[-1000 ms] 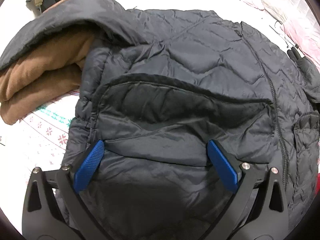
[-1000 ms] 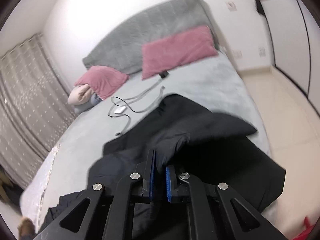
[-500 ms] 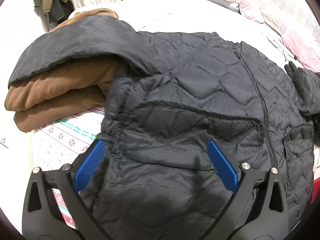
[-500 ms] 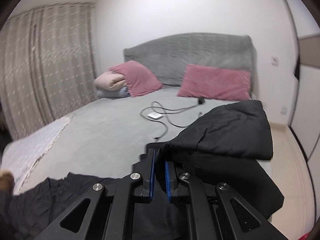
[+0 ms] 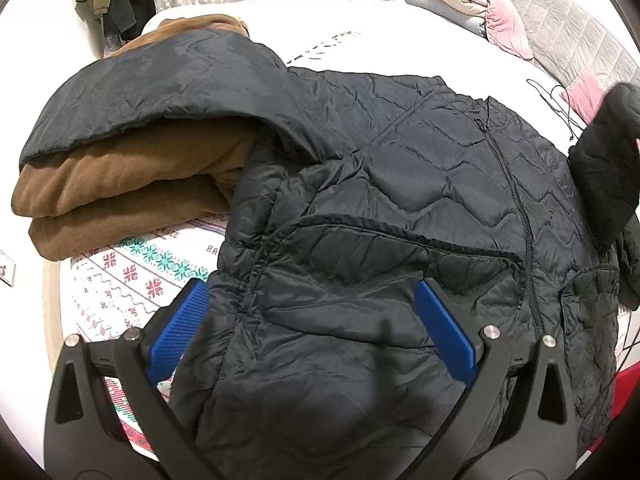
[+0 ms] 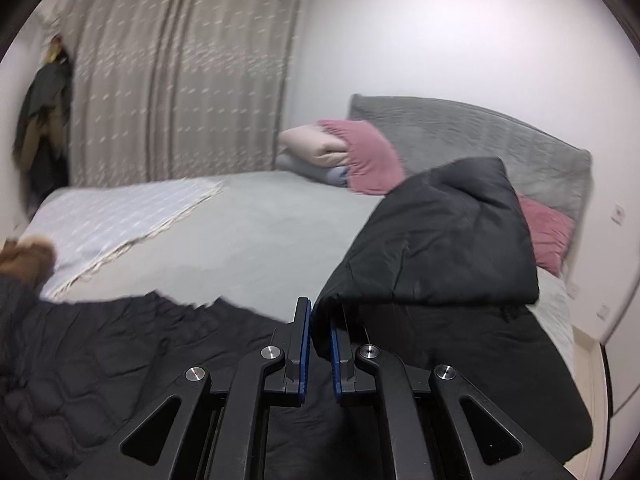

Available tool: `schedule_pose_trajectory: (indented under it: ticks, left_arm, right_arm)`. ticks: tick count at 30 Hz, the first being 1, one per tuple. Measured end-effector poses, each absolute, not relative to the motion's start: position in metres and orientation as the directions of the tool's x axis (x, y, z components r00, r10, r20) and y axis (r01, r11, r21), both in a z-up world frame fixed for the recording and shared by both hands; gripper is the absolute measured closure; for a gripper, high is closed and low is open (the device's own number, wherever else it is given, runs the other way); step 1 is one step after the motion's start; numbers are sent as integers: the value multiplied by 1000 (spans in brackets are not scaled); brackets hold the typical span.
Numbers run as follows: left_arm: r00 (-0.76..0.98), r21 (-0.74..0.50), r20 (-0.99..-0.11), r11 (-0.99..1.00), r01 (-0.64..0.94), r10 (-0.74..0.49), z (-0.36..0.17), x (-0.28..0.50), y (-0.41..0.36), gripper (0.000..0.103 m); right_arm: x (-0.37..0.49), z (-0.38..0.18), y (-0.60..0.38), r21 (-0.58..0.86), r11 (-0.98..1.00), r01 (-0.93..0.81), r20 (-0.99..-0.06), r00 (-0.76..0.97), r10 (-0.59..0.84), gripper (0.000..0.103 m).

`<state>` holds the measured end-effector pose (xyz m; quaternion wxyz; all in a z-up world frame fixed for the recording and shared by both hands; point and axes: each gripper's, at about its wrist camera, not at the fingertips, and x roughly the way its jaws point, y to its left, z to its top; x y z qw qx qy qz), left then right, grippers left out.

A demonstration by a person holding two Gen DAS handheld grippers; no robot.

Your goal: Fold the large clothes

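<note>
Ahead of my right jaws a grey bed (image 6: pixel 256 240) meets a padded headboard (image 6: pixel 460 128) (pink pillows (image 6: pixel 372 156) leaning there); beige curtains (image 6: pixel 180 80) hang beyond, left, beside white wall (image 6: pixel 460 32).

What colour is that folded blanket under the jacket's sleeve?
Brown; the folded blanket shows best in the left wrist view.

Grey bed (image 6: pixel 256 240): black jacket (image 5: pixel 400 208), brown blanket (image 5: pixel 120 192), pink pillows (image 6: pixel 372 160).

I see a black quilted jacket (image 5: pixel 420 184) spread front-up on the bed, zip closed; one sleeve (image 5: pixel 168 92) drapes over folded brown fabric; the other sleeve (image 6: pixel 440 240) (cuff end) is lifted off the bed.
</note>
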<state>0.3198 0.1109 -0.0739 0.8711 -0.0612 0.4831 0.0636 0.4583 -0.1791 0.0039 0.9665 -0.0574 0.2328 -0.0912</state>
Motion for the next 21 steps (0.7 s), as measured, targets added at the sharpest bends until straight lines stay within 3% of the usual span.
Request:
schedule_pose_trajectory:
  ticks: [6, 14, 21]
  left_arm:
    - [528, -49, -848, 985, -166, 47, -72, 318, 113, 1]
    - [524, -40, -850, 985, -167, 54, -74, 318, 116, 1]
    - [516, -44, -855, 985, -167, 50, -76, 319, 118, 1]
  right_arm:
    - [472, -18, -131, -144, 989, 19, -495, 864, -88, 95]
    - [473, -78, -57, -260, 934, -246, -574, 817, 56, 95]
    - [461, -129, -32, -319, 816, -483, -704, 697, 137, 95]
